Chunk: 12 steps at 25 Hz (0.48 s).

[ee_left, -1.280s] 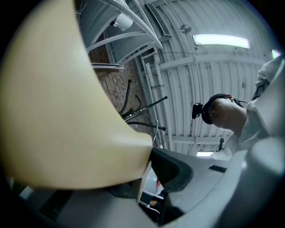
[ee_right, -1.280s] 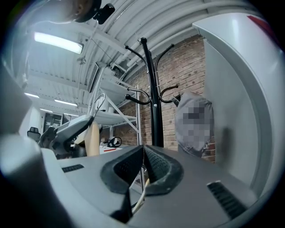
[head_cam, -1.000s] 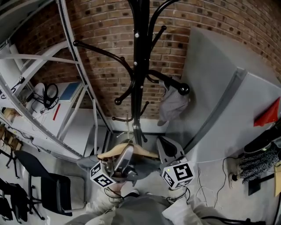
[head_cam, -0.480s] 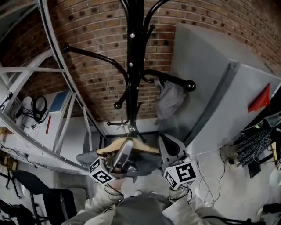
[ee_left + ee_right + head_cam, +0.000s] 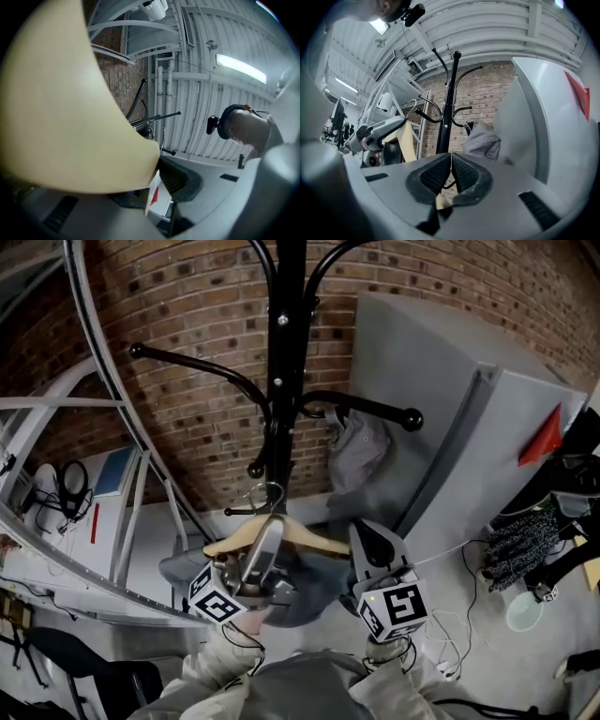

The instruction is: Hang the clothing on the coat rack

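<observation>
A black coat rack stands against the brick wall, and a grey cloth hangs from its right arm. Below it is a wooden hanger with a metal hook, carrying a grey garment. My left gripper is shut on the hanger's middle; the wood fills the left gripper view, against the jaw pad. My right gripper is shut on the hanger's right end, with a sliver of wood between its jaws. The right gripper view shows the rack straight ahead with the cloth.
A tall grey cabinet stands close to the right of the rack. A white metal frame slants down at the left. Cables and a dark knitted thing lie on the floor at the right.
Both grippers have carried the hanger and garment up and closer to the rack pole. The hanger's metal hook now sits near the rack's low arm.
</observation>
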Motion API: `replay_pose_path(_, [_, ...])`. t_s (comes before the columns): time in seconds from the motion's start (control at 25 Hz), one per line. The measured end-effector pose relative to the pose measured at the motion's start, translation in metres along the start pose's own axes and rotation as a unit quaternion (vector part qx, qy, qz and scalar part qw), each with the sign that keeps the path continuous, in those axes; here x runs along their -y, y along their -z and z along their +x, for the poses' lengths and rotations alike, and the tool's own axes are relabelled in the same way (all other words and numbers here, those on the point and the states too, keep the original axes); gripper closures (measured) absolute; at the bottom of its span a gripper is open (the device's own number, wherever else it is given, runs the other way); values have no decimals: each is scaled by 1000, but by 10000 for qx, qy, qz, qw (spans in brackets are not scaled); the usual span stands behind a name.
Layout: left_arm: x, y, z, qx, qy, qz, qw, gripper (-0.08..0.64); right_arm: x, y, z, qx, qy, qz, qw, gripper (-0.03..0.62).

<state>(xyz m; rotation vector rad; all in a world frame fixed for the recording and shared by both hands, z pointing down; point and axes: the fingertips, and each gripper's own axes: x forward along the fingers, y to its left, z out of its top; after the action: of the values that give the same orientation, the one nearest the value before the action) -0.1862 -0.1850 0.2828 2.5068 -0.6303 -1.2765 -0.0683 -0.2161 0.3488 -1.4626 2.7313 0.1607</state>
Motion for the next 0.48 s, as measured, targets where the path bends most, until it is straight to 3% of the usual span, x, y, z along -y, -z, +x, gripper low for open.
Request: replay_pose_path(0.48, [-20, -20, 20, 84, 123, -139, 9998, 463, 2, -6, 6, 84, 280, -77, 9995, 566])
